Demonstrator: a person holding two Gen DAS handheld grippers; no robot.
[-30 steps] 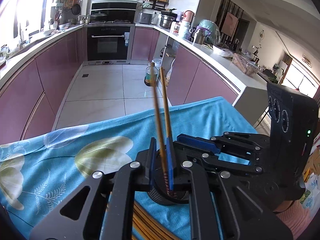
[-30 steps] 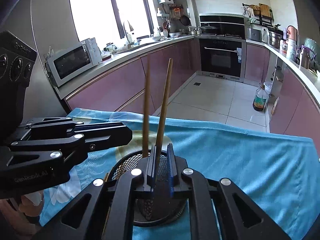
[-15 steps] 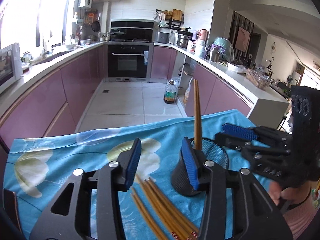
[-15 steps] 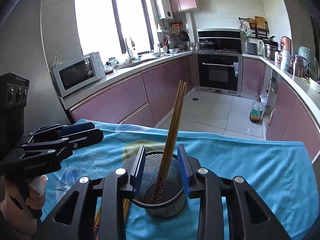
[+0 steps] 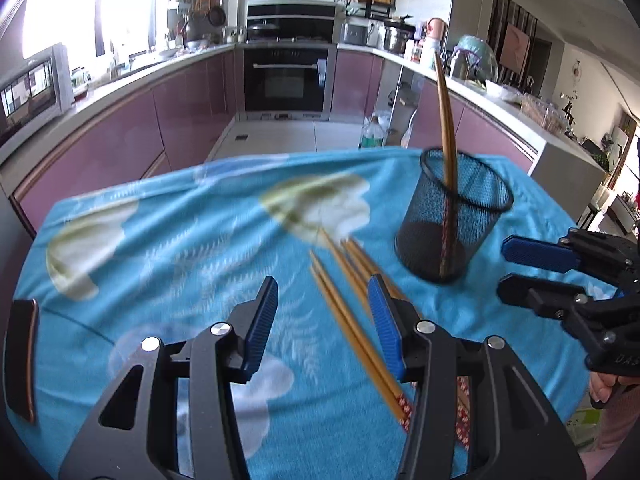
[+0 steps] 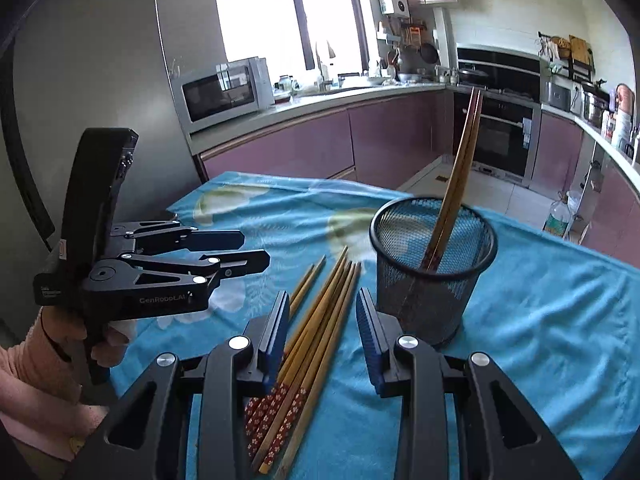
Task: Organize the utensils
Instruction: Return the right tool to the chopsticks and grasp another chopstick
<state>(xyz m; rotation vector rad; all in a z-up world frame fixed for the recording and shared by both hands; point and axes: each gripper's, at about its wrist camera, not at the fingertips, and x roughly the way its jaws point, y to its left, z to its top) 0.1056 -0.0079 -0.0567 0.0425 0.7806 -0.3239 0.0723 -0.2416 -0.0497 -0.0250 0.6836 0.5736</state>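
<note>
Left wrist view: the left tongs (image 5: 322, 320) are hanging over the desk (image 5: 160, 248) with jaws opening and nothing pressed between the pads; loose chopsticks (image 5: 352, 320) are lying on the blue cloth just under and past the right-hand pad. Beyond them, the mesh cup (image 5: 456, 220) is standing upright, holding two chopsticks (image 5: 446, 120) that lean against its rim. In the right wrist view the right tongs (image 6: 322, 324) are standing apart, empty, straddling the loose chopsticks (image 6: 316, 320) without touching them. The mesh cup (image 6: 432, 264) is sitting just ahead to the right of them.
</note>
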